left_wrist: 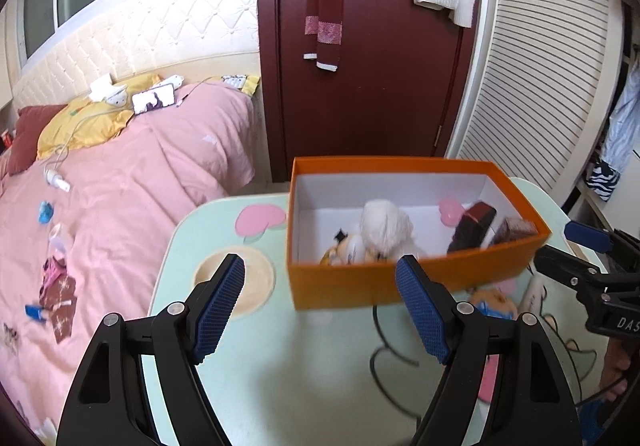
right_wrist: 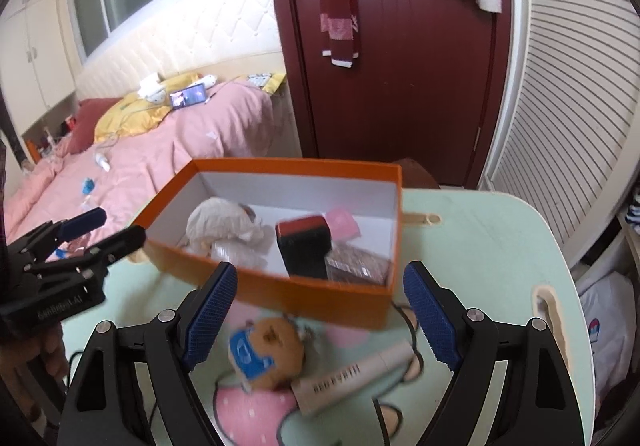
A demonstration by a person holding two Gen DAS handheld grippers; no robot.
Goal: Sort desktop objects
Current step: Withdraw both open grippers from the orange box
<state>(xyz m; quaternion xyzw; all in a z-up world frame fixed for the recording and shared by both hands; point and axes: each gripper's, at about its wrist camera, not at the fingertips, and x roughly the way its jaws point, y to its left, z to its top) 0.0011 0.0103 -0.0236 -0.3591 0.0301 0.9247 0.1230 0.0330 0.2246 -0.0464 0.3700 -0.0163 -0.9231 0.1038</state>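
An orange box (left_wrist: 360,286) (right_wrist: 320,300) stands on the pale green table (left_wrist: 280,366) (right_wrist: 480,246). It holds a white plush (left_wrist: 384,226) (right_wrist: 224,226), a black-and-red case (left_wrist: 472,230) (right_wrist: 304,250), a brown item (right_wrist: 360,266) and a pink item (right_wrist: 342,226). A brown plush toy with a blue patch (right_wrist: 268,354) and a cream tube (right_wrist: 360,374) lie on the table in front of the box. My left gripper (left_wrist: 320,306) is open and empty before the box. My right gripper (right_wrist: 320,318) is open and empty above the plush toy and tube.
A bed with a pink cover (left_wrist: 120,186) lies left of the table, strewn with small items. A dark red door (left_wrist: 380,66) and a slatted wardrobe (left_wrist: 540,86) stand behind. A black cable (left_wrist: 384,366) runs across the table.
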